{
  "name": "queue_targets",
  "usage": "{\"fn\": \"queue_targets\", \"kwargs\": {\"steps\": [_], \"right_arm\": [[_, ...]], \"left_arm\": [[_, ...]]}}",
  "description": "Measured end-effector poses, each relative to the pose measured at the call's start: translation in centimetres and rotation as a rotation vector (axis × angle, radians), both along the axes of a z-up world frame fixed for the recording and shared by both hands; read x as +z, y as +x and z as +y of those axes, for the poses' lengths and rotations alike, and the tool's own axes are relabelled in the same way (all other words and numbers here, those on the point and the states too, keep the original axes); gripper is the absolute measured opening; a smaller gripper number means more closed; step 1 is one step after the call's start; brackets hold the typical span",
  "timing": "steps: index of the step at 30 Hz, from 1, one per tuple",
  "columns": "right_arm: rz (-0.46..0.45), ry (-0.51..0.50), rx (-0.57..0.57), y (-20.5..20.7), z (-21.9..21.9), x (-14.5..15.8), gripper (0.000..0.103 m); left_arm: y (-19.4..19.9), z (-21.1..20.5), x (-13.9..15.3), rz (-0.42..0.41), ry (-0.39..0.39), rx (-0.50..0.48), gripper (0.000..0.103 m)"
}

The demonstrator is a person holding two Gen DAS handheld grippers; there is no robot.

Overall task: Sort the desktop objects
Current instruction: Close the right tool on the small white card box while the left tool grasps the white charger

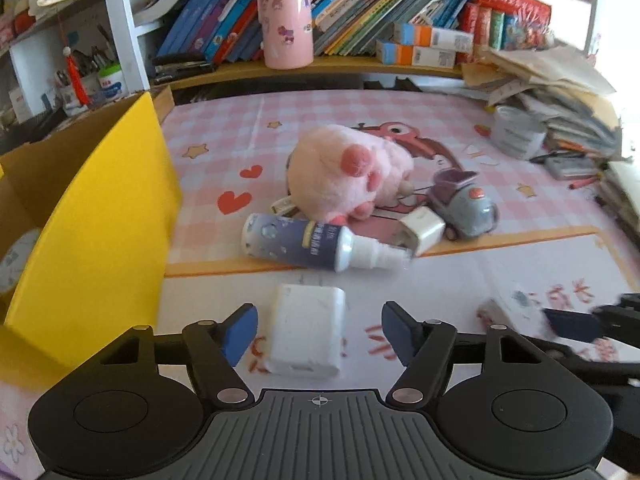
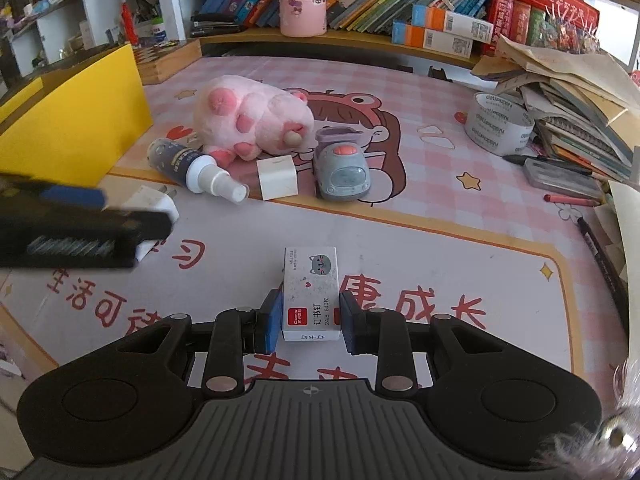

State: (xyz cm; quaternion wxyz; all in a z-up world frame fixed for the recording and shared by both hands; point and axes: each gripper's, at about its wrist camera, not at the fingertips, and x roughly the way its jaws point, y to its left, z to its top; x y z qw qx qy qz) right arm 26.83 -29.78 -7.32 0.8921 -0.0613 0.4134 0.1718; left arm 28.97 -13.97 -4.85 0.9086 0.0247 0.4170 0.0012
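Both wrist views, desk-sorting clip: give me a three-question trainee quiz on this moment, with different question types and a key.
1. True or false: the right gripper is shut on the staple box.
2. Multiple choice: the white charger lies (a) inside the yellow box, (b) between the left gripper's open fingers, (c) on the bookshelf.
3. Fill in: the spray bottle lies on its side in front of the pink ____.

Key: 1 true; 2 b; 3 plush toy.
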Motion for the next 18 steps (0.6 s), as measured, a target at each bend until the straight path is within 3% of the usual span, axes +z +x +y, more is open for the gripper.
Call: {"fn": "queue_targets", "kwargs": {"steps": [5,9,18], "right_arm": [[-0.01,0.002,0.022,-0.2,-0.1,0.0,0.027],[-0.019,0.008,0.024,0.0,-0.1,0.1,0.027],[-0.027,0.019,0.036,0.4,-0.1,0.2,0.027]], "left_arm": [[1.1,0.2,-1.3,0.035,0.024,0.013,0.048],[1.1,0.9,-1.7,0.048,-0.021,0.026,0.048],[0.9,1.1,-1.8,0.032,-0.026,-0.039,0.042]]}}
